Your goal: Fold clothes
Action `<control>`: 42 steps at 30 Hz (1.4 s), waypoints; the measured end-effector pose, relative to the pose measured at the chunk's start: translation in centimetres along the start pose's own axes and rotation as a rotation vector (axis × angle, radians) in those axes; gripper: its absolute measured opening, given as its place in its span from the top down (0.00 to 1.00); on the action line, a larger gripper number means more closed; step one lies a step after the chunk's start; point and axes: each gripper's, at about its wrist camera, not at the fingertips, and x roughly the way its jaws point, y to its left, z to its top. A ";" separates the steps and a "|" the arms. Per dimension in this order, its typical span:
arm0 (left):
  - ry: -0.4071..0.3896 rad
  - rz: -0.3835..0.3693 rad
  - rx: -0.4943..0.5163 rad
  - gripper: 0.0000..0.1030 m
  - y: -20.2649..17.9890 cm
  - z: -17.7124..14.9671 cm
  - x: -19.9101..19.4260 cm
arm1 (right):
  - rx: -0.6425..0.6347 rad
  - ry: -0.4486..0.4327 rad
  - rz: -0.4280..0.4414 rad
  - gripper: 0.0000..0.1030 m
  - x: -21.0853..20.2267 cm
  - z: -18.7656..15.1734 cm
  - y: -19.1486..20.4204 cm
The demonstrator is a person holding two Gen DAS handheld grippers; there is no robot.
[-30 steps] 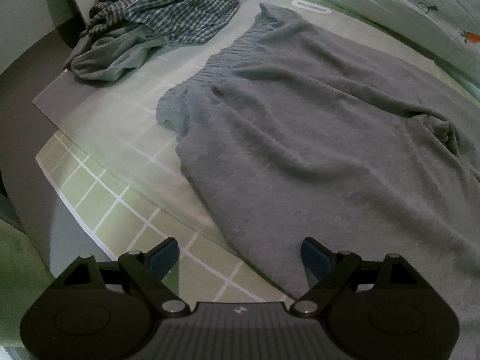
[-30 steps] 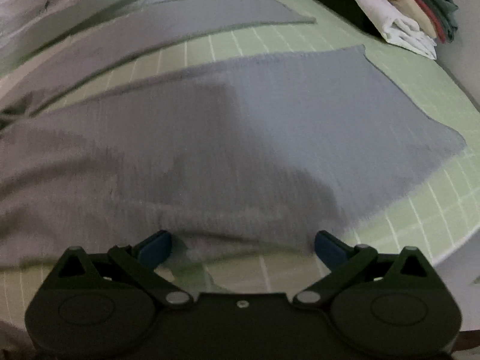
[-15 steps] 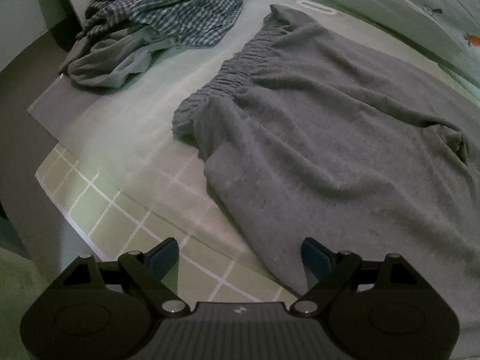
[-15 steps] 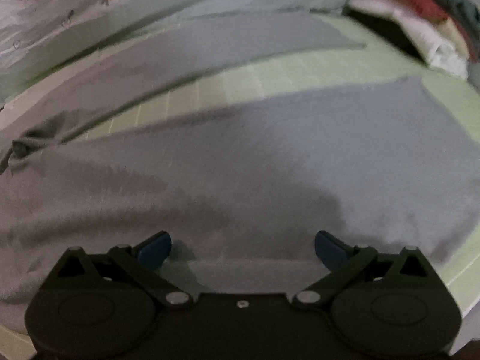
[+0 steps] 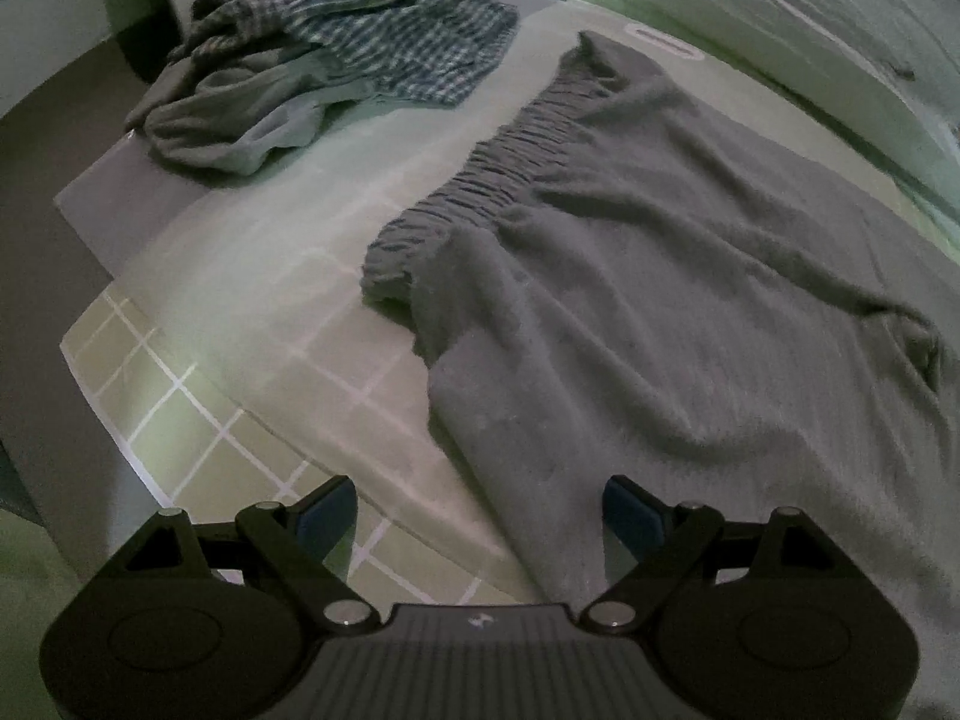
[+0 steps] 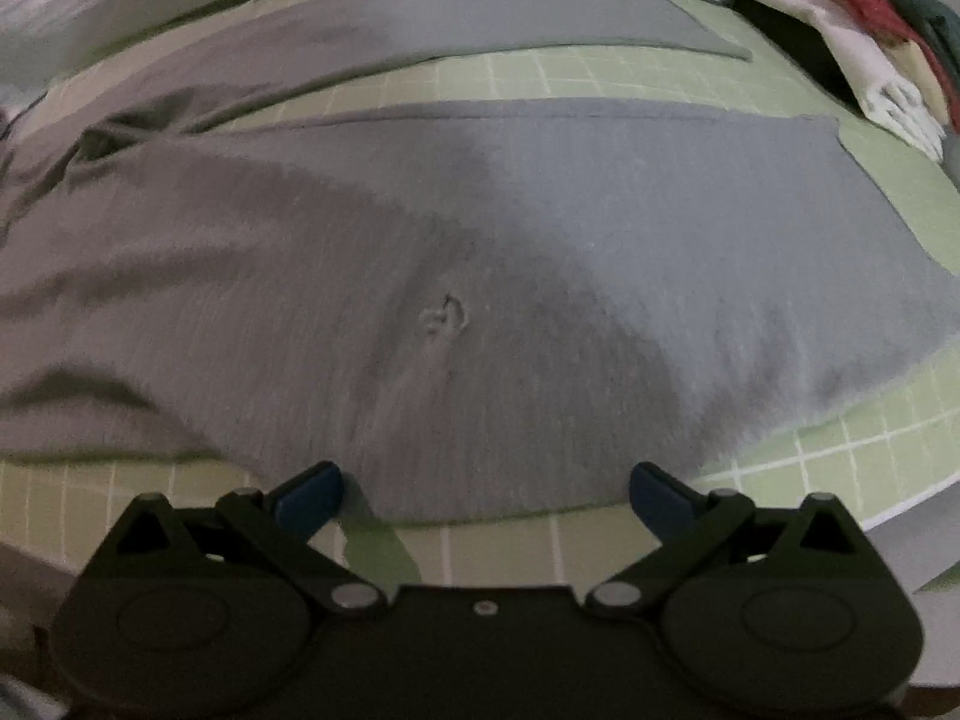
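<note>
Below both grippers, grey trousers (image 5: 690,312) lie spread on a green gridded mat (image 5: 180,414). Ahead of the left gripper (image 5: 480,510) the gathered elastic waistband (image 5: 492,180) runs away from the tool, puckered into fine ridges; soft creases cross the cloth on its right. Ahead of the right gripper (image 6: 486,492) one leg (image 6: 540,276) lies flat, with a small pucker at its middle and its hem out to the right; the second leg (image 6: 480,18) lies beyond, apart from the first. Left gripper: fingers spread wide, nothing between them, above the trousers' near edge and the mat. Right gripper: fingers likewise spread wide, empty, above the near edge of the leg. Far ahead-left of the left gripper, a crumpled heap of checked clothes (image 5: 360,30). Far ahead-right of the right gripper, a folded stack (image 6: 870,54).
</note>
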 end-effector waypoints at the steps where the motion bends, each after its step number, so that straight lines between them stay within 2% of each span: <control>1: -0.001 0.002 -0.008 0.13 0.0 0.1 0.0 | -0.006 -0.011 -0.003 0.00 -0.3 0.0 0.0; 5: -0.007 0.011 -0.027 0.13 0.1 0.3 0.0 | 0.013 -0.082 -0.011 0.00 -1.1 1.0 -0.3; 8: -0.013 0.010 -0.040 0.13 0.2 0.3 -0.1 | 0.074 -0.106 -0.056 0.00 -0.6 2.0 -1.6; 12: -0.034 0.005 -0.078 0.14 0.6 0.3 -0.1 | 0.313 -0.122 -0.056 0.00 0.2 2.0 -5.8; 15: -0.041 0.022 -0.069 0.19 0.5 0.4 0.2 | 0.489 -0.133 -0.046 0.00 0.7 1.3 -9.5; 22: -0.056 0.061 -0.105 0.34 0.6 0.4 0.0 | 0.762 -0.216 -0.046 0.00 1.2 0.0 -17.3; 25: -0.062 0.081 -0.100 0.35 0.5 0.3 -0.4 | 0.840 -0.255 -0.040 0.00 1.5 0.1 -20.0; 28: -0.076 0.090 -0.107 0.35 0.6 0.0 -1.0 | 0.856 -0.273 -0.064 0.00 2.2 0.9 -21.7; 31: -0.094 0.096 -0.102 0.35 0.5 -0.2 -1.6 | 0.811 -0.268 -0.099 0.00 2.9 2.2 -22.7; 35: -0.100 0.093 -0.075 0.35 0.2 -0.3 -1.4 | 0.737 -0.229 -0.157 0.00 3.8 4.3 -23.9; 42: -0.095 0.060 -0.114 0.35 -0.3 1.1 0.0 | 0.699 -0.168 -0.250 0.00 5.2 6.7 -25.4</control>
